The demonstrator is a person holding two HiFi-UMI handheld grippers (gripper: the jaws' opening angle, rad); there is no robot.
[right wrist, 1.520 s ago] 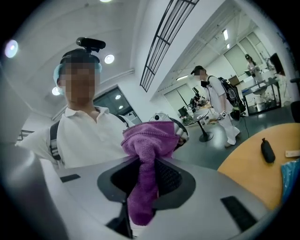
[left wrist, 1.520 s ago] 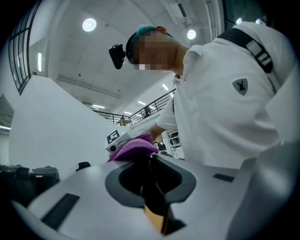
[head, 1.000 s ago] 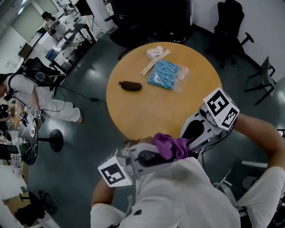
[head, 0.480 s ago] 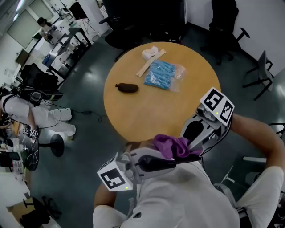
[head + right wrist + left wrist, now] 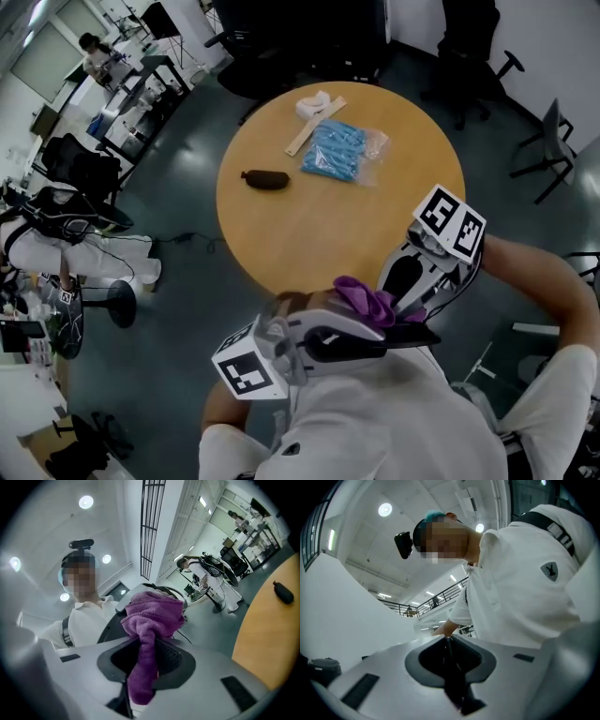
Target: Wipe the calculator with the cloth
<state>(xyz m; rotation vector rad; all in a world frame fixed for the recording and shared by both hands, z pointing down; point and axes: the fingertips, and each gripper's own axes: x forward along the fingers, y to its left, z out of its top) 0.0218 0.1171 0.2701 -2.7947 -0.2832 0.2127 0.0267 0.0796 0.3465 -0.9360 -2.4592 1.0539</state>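
Left jaws: left gripper (image 5: 367,339) is pinched narrow on the calculator (image 5: 417,333). In the left gripper view it's just a thin dark slab seen edge-on between them.
Right jaws: right gripper (image 5: 398,302) is clamped on the purple cloth (image 5: 364,298). The cloth bunches up past the tips, with a tail hanging back down between the jaws.
Where the calculator is: up in the air by the person's chest, off the near edge of the round desk (image 5: 328,234), not resting on it.
Calculator axis: the long axis runs straight out along the left jaws, roughly level. The free end points to the head view's right, at the right gripper.
Cloth vs calculator: the wad sits on the calculator's upper side around mid-length, and looks to be touching it.
Far side of desk: blue packet (image 5: 336,150), dark pouch (image 5: 265,179), wooden strip (image 5: 314,127), all well apart from both grippers.
Changed from a second ago: the left gripper has slid toward the right one. The calculator's free end now pokes out past the cloth, under the right gripper, where before it was mostly tucked away. Both grips look the same.
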